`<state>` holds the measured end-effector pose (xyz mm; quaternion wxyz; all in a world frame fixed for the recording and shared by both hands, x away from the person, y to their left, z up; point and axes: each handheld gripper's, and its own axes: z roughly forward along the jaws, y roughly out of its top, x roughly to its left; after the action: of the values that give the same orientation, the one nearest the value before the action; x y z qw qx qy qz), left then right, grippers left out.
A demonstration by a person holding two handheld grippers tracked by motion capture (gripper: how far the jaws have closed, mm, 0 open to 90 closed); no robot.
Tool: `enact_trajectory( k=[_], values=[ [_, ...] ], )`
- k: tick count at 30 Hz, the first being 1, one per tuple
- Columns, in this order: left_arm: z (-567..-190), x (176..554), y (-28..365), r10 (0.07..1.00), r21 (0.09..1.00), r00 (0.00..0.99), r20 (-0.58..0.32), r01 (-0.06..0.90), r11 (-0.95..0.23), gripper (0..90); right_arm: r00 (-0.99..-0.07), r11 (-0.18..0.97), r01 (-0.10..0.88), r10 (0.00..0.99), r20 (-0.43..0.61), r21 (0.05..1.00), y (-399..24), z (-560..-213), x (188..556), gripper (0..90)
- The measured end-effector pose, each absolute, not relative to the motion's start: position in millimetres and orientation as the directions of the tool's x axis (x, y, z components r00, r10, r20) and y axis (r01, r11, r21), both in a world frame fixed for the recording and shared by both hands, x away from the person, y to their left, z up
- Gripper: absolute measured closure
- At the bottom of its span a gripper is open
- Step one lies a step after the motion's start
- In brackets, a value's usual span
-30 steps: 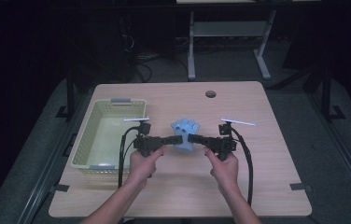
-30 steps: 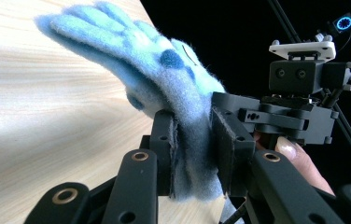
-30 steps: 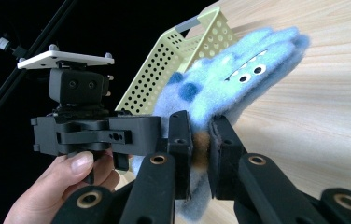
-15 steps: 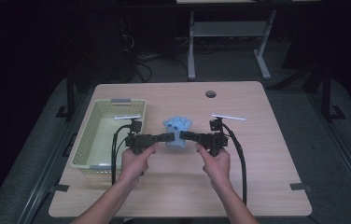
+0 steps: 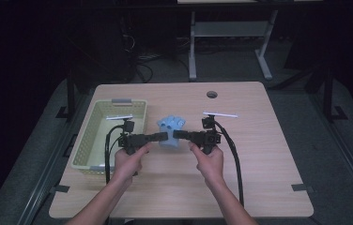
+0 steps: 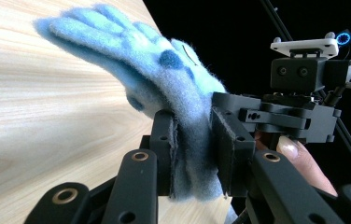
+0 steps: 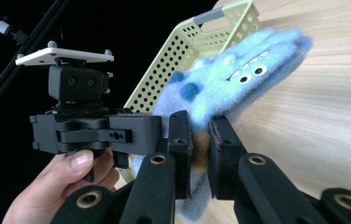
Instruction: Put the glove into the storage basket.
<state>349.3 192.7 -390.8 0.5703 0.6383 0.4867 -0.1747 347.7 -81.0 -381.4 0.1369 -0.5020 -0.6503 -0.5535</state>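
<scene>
While both pairs of jaws stay clamped on the fleece, the left gripper [image 5: 158, 137] and the right gripper [image 5: 180, 135] hold the blue plush glove [image 5: 170, 132] between them, one at each side of its cuff end, jaw tips facing each other. Compared with a second earlier, the pair and their load have shifted toward the left side of the table [image 5: 259, 168] and slightly toward the person, closer to the yellow-green perforated basket [image 5: 86, 140]; the grip itself is unchanged. This suggests a carry toward the basket, with the drop not yet begun: the glove lies just beside the basket's near wall, not over it.

The left gripper view [image 6: 192, 154] shows the glove's fingers fanning out over the wood; the right gripper view [image 7: 200, 154] shows its printed eyes and mouth, and the basket [image 7: 183, 51] behind.

Whether the glove clears the tabletop or brushes it cannot be told from the high view. The cuff edge is hidden inside the jaws, and the basket's interior is too dim to judge.
</scene>
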Motion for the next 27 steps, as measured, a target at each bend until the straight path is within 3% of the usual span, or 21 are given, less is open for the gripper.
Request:
enact_trajectory(
  k=[27],
  values=[
    [-380.7,347.1,259.3,0.452,0.563,0.435,-0.779,0.803,0.196,70.6,-0.521,-0.029,0.799,0.466,0.715,0.601,-13.6,-368.5,369.2,81.0]
  ],
)
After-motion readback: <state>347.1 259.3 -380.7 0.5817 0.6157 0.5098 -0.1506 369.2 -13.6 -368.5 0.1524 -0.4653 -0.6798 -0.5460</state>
